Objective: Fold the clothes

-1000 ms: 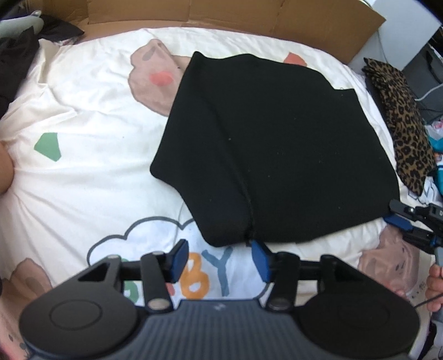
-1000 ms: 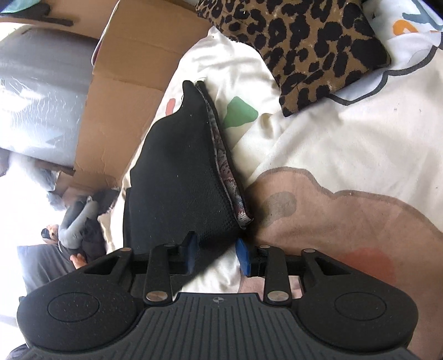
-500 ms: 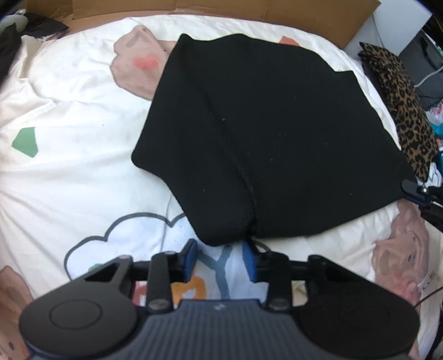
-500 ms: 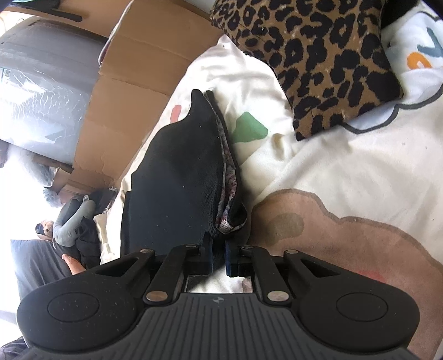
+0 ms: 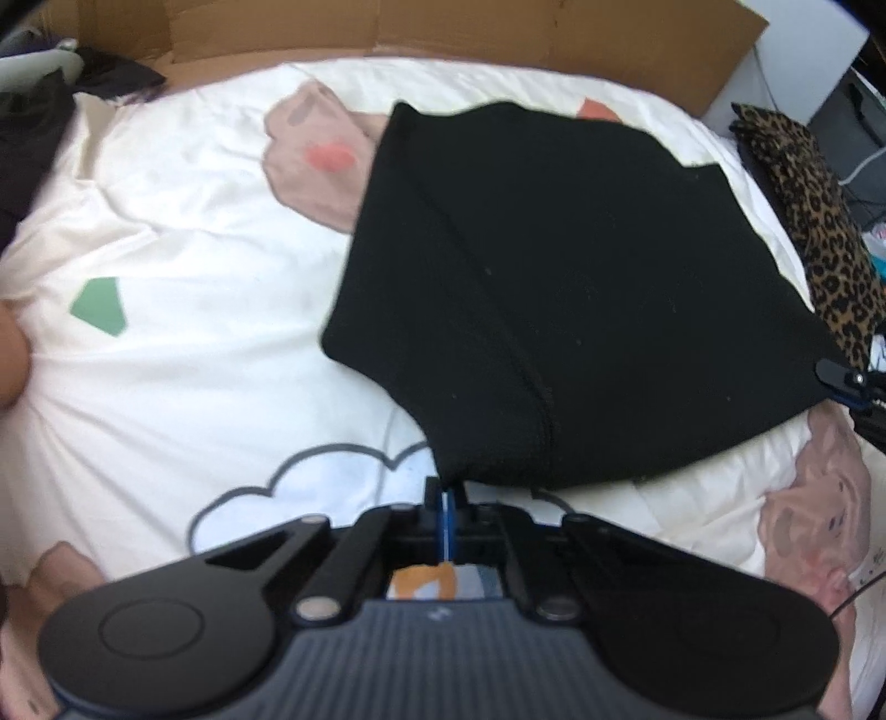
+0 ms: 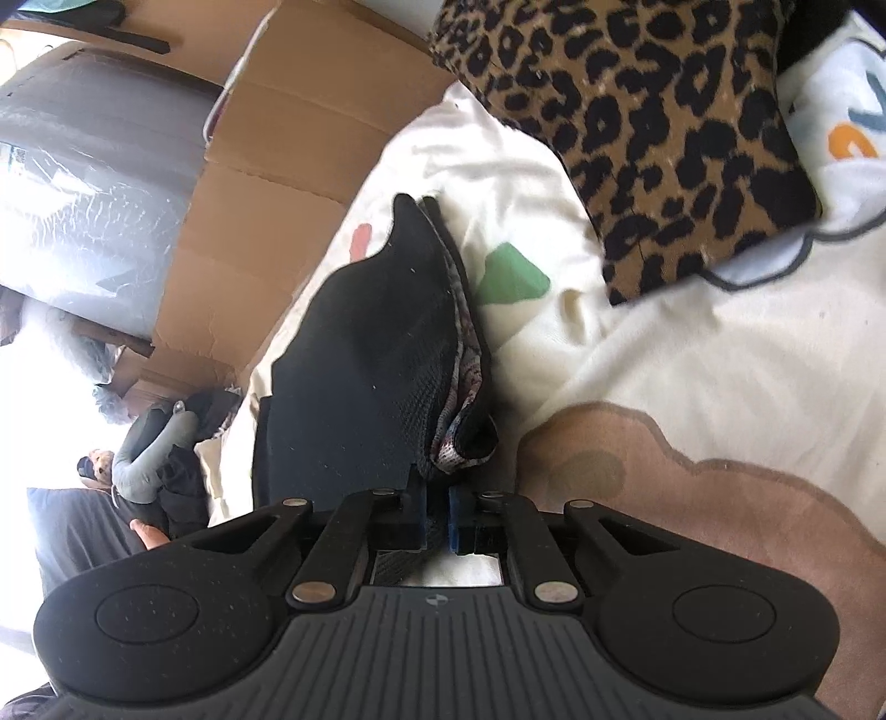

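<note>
A black garment point(image 5: 554, 288) lies folded on the white printed bedsheet point(image 5: 166, 343). My left gripper point(image 5: 446, 495) is shut on its near bottom corner. My right gripper point(image 6: 437, 507) is shut on the garment's other bottom corner point(image 6: 443, 443), where a patterned inner lining shows along the edge. The right gripper's fingers also show at the right edge of the left wrist view point(image 5: 844, 382), at the garment's right corner. In the right wrist view the garment point(image 6: 365, 365) stretches away from the gripper toward the cardboard.
A leopard-print cushion point(image 6: 637, 127) lies on the bed to the right of the garment, also in the left wrist view point(image 5: 808, 221). Brown cardboard point(image 5: 443, 27) lines the far edge of the bed. Dark clothes point(image 5: 33, 127) sit at the far left.
Both grippers closed from open onto the garment's two near corners. The right one closed first, the left one within the last half second.
</note>
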The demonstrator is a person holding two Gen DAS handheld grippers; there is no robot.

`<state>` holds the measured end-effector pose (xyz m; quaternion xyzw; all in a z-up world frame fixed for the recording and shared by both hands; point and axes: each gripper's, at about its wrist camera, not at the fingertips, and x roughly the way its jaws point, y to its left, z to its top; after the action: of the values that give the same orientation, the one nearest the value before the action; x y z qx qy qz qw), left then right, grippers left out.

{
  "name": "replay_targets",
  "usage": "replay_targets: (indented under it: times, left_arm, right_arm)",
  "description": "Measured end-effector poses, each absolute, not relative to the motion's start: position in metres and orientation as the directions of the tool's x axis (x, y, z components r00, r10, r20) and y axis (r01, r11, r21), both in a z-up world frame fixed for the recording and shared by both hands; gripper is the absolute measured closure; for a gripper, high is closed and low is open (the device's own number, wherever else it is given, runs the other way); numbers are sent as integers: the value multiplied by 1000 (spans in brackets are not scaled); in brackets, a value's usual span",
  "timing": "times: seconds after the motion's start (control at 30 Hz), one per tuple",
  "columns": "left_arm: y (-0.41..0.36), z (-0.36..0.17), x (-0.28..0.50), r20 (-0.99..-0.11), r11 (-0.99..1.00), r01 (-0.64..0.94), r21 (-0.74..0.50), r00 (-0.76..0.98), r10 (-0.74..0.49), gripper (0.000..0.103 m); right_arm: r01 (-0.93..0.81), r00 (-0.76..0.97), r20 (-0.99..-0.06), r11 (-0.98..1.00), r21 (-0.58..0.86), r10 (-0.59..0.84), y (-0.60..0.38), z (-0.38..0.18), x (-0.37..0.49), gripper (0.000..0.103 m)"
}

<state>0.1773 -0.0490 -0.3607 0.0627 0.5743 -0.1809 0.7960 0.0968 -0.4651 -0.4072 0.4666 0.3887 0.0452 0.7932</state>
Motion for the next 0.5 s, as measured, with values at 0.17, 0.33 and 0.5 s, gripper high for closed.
replay_targets:
  times: [0.17, 0.33, 0.5]
  left_arm:
    - [-34, -366, 178, -955, 956, 287, -63, 262, -141, 103]
    - [-18, -365, 180, -961, 980, 195, -49, 257, -99, 103]
    - [-35, -343, 188, -937, 972, 198, -123, 298, -180, 102]
  right_arm:
    - [311, 691, -599, 582, 751, 405, -469, -406, 98, 98]
    - [336, 657, -635, 597, 729, 406, -467, -413, 98, 97]
    - [338, 647, -669, 650, 681, 365, -469, -401, 93, 89]
